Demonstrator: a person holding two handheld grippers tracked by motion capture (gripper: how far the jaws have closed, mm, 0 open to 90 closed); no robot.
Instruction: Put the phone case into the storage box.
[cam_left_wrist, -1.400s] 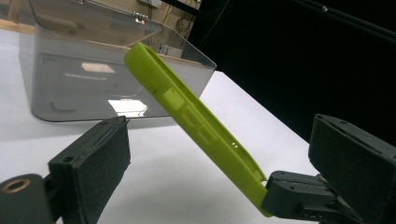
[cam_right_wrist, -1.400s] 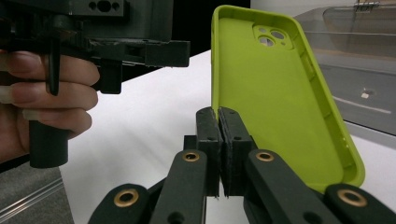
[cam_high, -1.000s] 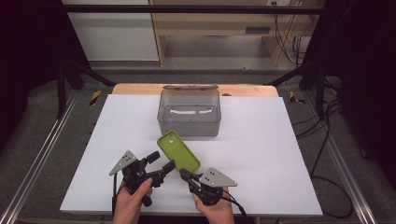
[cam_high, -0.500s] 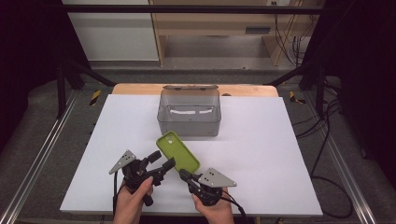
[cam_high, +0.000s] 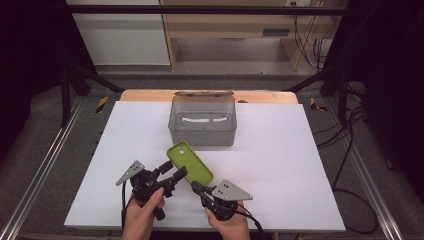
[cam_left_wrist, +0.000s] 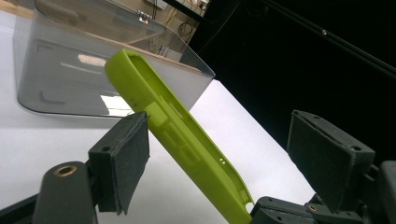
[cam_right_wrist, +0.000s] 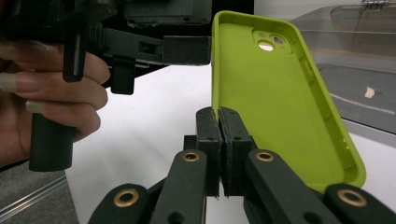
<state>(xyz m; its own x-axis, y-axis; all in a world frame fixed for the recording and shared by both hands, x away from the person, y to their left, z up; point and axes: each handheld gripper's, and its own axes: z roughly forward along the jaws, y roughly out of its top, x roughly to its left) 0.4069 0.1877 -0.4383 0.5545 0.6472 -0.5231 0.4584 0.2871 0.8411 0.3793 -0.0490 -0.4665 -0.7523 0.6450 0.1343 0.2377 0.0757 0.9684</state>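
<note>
Bin holds white slip; green case outside.

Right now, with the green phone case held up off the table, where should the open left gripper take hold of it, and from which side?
Probably the free long side rim of the green phone case, coming in from the left. The right gripper already pinches the rim near the case's lower end, and the case stands tilted, its thin wall lying between the pads of the open left gripper, one pad close beside it. The flat back looks too broad to span.

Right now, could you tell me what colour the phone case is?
Lime green phone case, clearest in the right gripper view.
</note>
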